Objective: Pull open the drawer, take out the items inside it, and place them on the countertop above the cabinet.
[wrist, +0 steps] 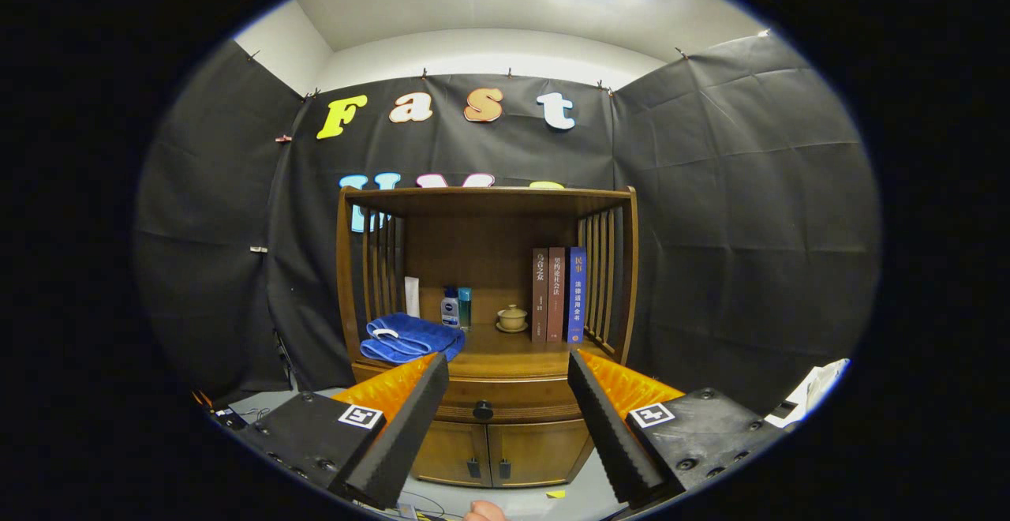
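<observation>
The black cloth wall (710, 213) closes the booth on all sides, with a pale ceiling above and a pale floor (584, 497) below. In the middle stands a wooden cabinet (485, 268), well beyond the fingers. Its upper part is an open shelf with slatted sides, and the flat wood there is the bench (505, 355) where the items must go.

The bench is smooth and level, but it is already partly taken. A folded blue towel (410, 338) lies at one side, three books (559, 294) stand upright at the other, and two small bottles (455, 307) and a small lidded cup (512, 317) stand near the back. The bare wood in the middle front looks like the best place for new things.

Under the bench is the drawer (505, 404), shut, with two small doors (493, 450) below it. What is inside cannot be seen, so its weight and softness are unknown. I judge the drawer to be stiff solid wood, perhaps a little heavy to slide. The only place to take hold is the small dark round knob (483, 410) in the middle of its front. It is smooth and short, so the fingers may slip if the pull is not straight.

The hand-held gripper (508, 383) is spread wide and holds nothing. The knob shows in the gap between the fingers, but far ahead of them.
</observation>
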{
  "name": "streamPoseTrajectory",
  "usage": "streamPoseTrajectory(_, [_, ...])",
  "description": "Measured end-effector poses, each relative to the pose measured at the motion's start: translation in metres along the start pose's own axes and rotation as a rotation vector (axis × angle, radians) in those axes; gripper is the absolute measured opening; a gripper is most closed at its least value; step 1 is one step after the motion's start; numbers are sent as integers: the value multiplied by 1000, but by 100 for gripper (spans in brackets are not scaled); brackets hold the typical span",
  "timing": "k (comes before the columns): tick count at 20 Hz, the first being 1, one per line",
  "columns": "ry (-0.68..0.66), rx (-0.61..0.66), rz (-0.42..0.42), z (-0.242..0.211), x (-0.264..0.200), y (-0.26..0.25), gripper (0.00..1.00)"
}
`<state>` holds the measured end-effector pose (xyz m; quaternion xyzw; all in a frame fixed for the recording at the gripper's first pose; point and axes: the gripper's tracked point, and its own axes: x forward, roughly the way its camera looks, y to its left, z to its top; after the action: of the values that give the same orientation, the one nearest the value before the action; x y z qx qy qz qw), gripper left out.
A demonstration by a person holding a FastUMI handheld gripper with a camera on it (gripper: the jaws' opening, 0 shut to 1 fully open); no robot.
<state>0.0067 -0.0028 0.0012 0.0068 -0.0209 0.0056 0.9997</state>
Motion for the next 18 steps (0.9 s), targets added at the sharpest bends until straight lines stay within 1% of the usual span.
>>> streamPoseTrajectory(4, [-41, 13, 0, -24, 23, 4, 98])
streamPoseTrajectory(9, [-38, 29, -27, -86, 72, 7, 98])
streamPoseTrajectory(12, [-33, 57, -6, -123, 97, 16, 98])
streamPoseTrajectory(18, [33, 31, 36, -203, 137, 28, 98])
